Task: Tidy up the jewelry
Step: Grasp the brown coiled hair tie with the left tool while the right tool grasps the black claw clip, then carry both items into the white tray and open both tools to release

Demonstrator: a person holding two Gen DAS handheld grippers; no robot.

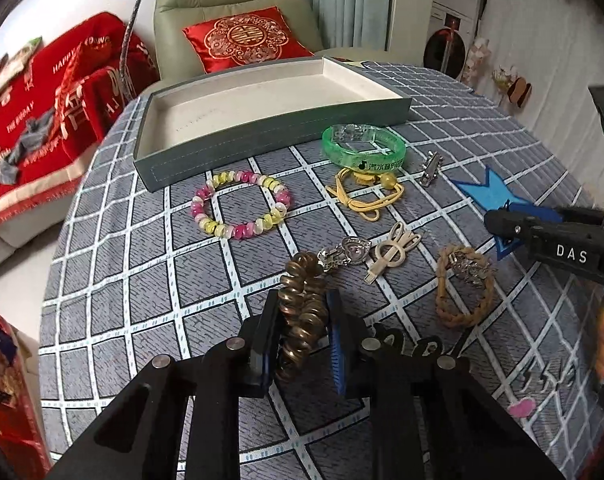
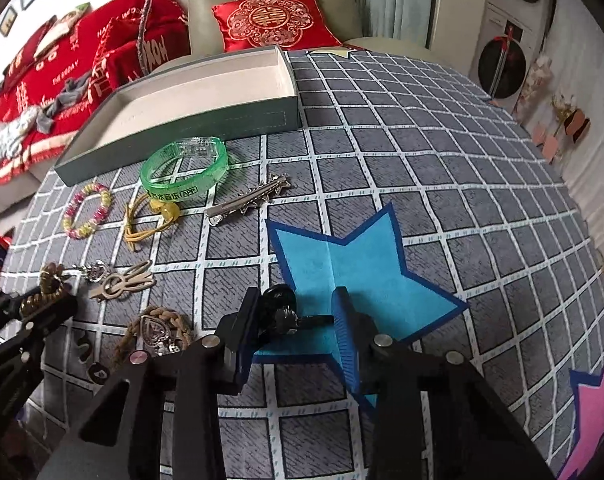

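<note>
Left gripper (image 1: 302, 332) is clamped across the springy, light coil hair tie (image 1: 303, 312); right gripper (image 2: 298, 320) nips the small black clip (image 2: 280, 310), stiff.

Your right gripper (image 2: 298, 320) at lower centre pinches a small black hair clip (image 2: 280, 308) over the blue star patch (image 2: 341, 264).

Round table (image 1: 114, 288) covered in a grey cloth with a white grid. Lay on it: an open grey tray (image 1: 262, 128) at the far edge, a green bangle (image 1: 363, 146) just in front, a pink-and-yellow bead bracelet (image 1: 240, 208), a yellow cord (image 1: 365, 196), a silver clip (image 2: 248, 200), a cream hair clip (image 1: 391, 254), a braided band (image 1: 463, 286), and a blue star (image 2: 341, 264).
</note>
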